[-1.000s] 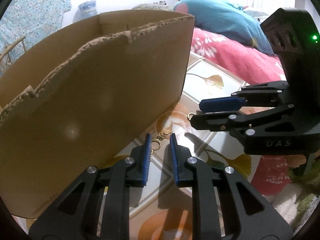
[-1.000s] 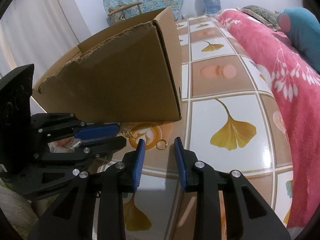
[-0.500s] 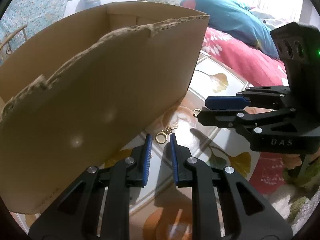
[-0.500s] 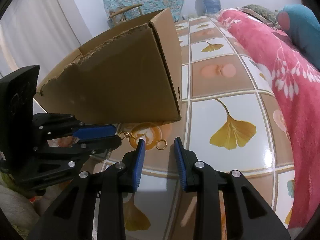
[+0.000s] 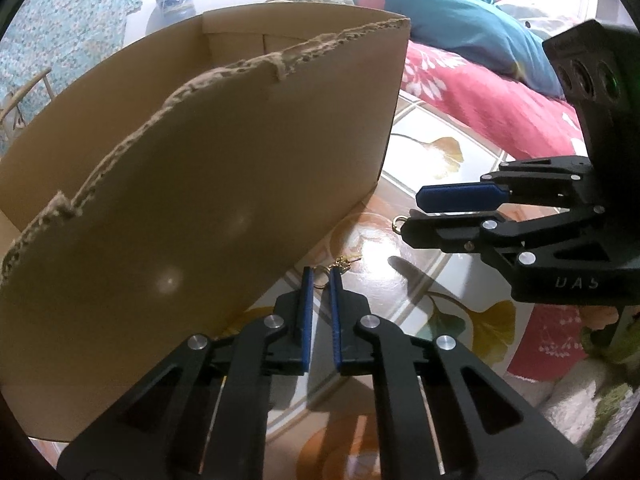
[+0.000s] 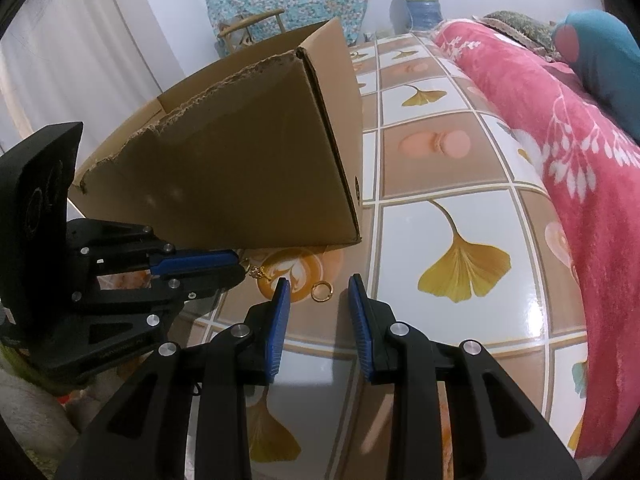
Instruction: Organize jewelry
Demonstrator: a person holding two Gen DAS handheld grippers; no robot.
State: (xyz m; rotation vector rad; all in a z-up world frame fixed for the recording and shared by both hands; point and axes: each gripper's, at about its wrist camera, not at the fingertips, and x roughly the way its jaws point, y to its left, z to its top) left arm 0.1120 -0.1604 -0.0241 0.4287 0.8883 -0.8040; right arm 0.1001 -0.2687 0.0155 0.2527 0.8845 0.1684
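Observation:
A gold ring earring with a small chain (image 5: 338,265) lies on the tiled floor beside a brown cardboard box (image 5: 208,168). My left gripper (image 5: 320,278) is low over it, jaws narrowly open with the ring between the fingertips. It also shows in the right wrist view (image 6: 259,272), at the tip of the left gripper (image 6: 236,266). A second gold ring (image 6: 321,292) lies just ahead of my open right gripper (image 6: 318,298). In the left wrist view that ring (image 5: 398,222) sits at the right gripper's fingertips (image 5: 412,210).
The cardboard box (image 6: 240,168) stands open-topped with a torn rim, close on the left. A red floral blanket (image 6: 580,152) and a teal pillow (image 5: 440,16) lie along the right. The floor has glossy ginkgo-leaf tiles (image 6: 460,264).
My left gripper has moved forward and down onto the chained earring, so the ring now sits between its fingertips. The right gripper has hardly moved.

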